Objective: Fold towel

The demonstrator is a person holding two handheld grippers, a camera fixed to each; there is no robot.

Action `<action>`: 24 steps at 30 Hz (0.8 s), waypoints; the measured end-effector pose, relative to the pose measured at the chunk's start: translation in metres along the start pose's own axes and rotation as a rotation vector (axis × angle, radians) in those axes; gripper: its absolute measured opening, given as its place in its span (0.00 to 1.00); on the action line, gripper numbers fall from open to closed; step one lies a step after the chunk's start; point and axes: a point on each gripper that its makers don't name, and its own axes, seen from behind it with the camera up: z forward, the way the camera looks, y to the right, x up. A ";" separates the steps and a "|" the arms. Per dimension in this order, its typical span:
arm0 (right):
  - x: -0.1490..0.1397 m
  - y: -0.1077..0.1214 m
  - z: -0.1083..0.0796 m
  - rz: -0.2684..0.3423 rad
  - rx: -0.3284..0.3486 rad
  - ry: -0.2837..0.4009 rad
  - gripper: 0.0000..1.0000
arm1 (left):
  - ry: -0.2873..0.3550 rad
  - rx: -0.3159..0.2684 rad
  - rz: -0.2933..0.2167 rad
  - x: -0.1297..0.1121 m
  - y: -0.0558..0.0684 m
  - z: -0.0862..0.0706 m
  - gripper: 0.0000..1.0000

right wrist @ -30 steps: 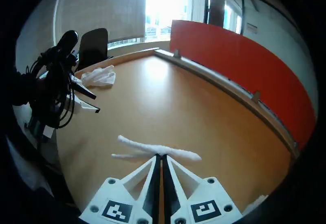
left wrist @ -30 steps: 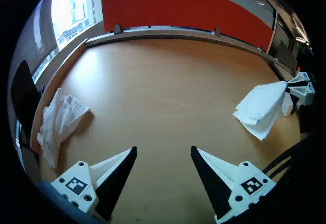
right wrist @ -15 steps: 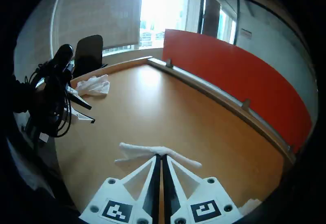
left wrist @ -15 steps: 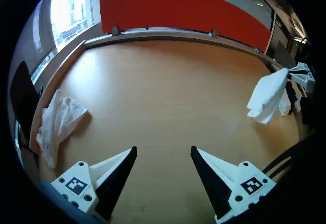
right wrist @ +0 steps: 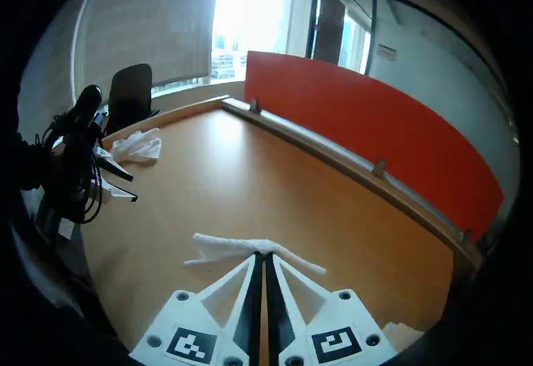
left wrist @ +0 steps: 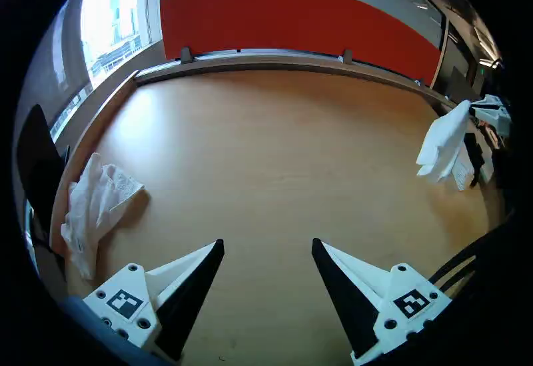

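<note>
A folded white towel (left wrist: 443, 141) hangs in the air above the right end of the wooden table (left wrist: 280, 159), pinched at its top by my right gripper (left wrist: 490, 109). In the right gripper view that towel (right wrist: 253, 249) lies across the closed fingertips of my right gripper (right wrist: 264, 257). My left gripper (left wrist: 266, 245) is open and holds nothing, low over the table's near edge. The right gripper view has it at the far left (right wrist: 116, 179), held by a hand. A second, crumpled white towel (left wrist: 96, 209) lies on the table's left end, also visible as a small white heap (right wrist: 136, 146).
A red partition (left wrist: 300, 19) runs along the table's far edge. A black chair (right wrist: 130, 93) stands by the window behind the crumpled towel. Cables hang from the left gripper's handle (right wrist: 73, 166). The table's wide middle is bare wood.
My right gripper has lifted the folded towel off the table; it now hangs free, higher and farther right in the left gripper view. The left gripper has stayed open and nearly still.
</note>
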 end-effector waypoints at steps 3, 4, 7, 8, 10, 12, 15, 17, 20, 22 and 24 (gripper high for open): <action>-0.004 0.017 -0.006 0.008 -0.017 -0.010 0.05 | -0.001 0.001 0.000 0.000 0.000 0.000 0.98; -0.006 0.023 -0.008 0.011 -0.023 -0.014 0.05 | -0.002 0.001 0.000 0.000 0.000 0.000 0.98; -0.011 0.041 -0.013 0.022 -0.044 -0.024 0.05 | -0.005 0.001 0.002 -0.001 0.000 0.000 0.98; -0.012 0.048 -0.015 0.026 -0.053 -0.026 0.05 | -0.006 0.002 0.004 -0.001 0.000 0.000 0.98; -0.014 0.060 -0.017 0.034 -0.069 -0.029 0.05 | -0.006 0.003 0.006 -0.001 0.000 0.000 0.98; -0.016 0.073 -0.020 0.043 -0.085 -0.032 0.05 | -0.007 0.004 0.009 0.000 -0.001 0.000 0.98; -0.019 0.093 -0.024 0.053 -0.110 -0.038 0.05 | -0.007 0.005 0.012 0.002 -0.001 0.000 0.98; -0.021 0.106 -0.027 0.058 -0.125 -0.044 0.05 | -0.006 0.006 0.013 0.003 -0.001 0.000 0.98; -0.025 0.123 -0.030 0.065 -0.143 -0.056 0.05 | -0.006 0.008 0.013 0.004 -0.001 0.001 0.98; -0.029 0.133 -0.032 0.067 -0.153 -0.066 0.06 | -0.007 0.009 0.013 0.004 -0.002 0.001 0.98; -0.033 0.143 -0.034 0.066 -0.163 -0.077 0.06 | -0.009 0.010 0.013 0.003 -0.002 0.001 0.98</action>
